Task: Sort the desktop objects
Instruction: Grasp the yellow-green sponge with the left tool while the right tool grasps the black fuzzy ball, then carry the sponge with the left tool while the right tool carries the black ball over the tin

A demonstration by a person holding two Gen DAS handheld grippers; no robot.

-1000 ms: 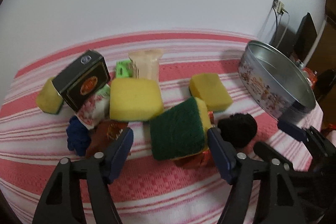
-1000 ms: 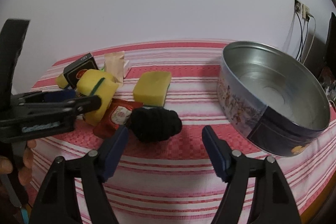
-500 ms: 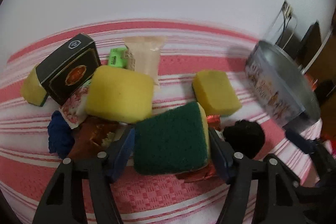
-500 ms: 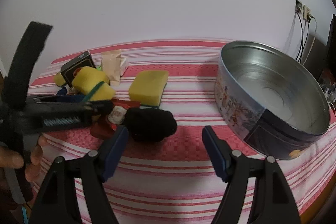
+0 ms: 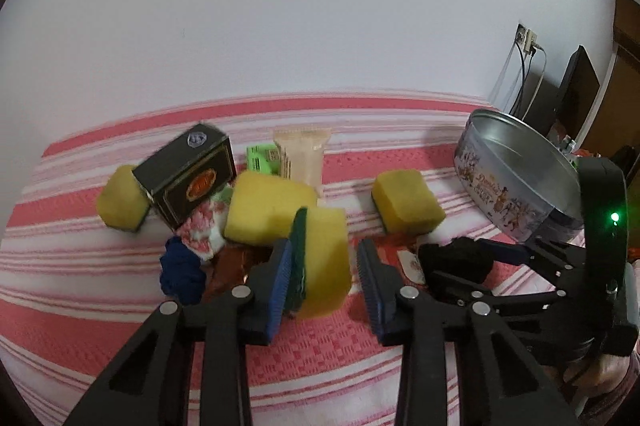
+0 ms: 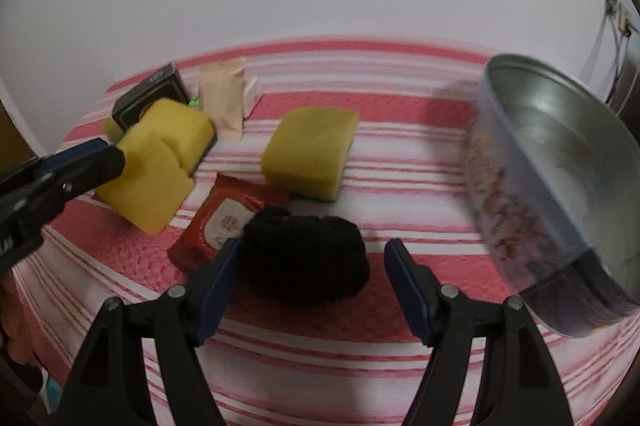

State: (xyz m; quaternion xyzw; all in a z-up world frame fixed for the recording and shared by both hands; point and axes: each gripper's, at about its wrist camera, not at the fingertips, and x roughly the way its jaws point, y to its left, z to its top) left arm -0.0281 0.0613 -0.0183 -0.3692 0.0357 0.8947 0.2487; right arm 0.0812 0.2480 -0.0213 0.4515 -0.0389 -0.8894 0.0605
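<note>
Your left gripper (image 5: 320,268) loosely held the tilted sponge (image 5: 320,258), which could slip; your right gripper (image 6: 312,282) gaped around the black yarn (image 6: 304,258).

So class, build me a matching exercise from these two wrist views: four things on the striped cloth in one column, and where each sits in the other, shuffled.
Things
1. green-backed yellow sponge
2. black woolly bundle
3. round metal tin
4. dark rectangular box

Places
A. far right of the cloth, open side up
B. between the left gripper fingers, tipped on edge
C. propped over a small yellow sponge at far left
D. between the open right gripper fingers, resting on the cloth

Pairs: 1-B, 2-D, 3-A, 4-C
</note>
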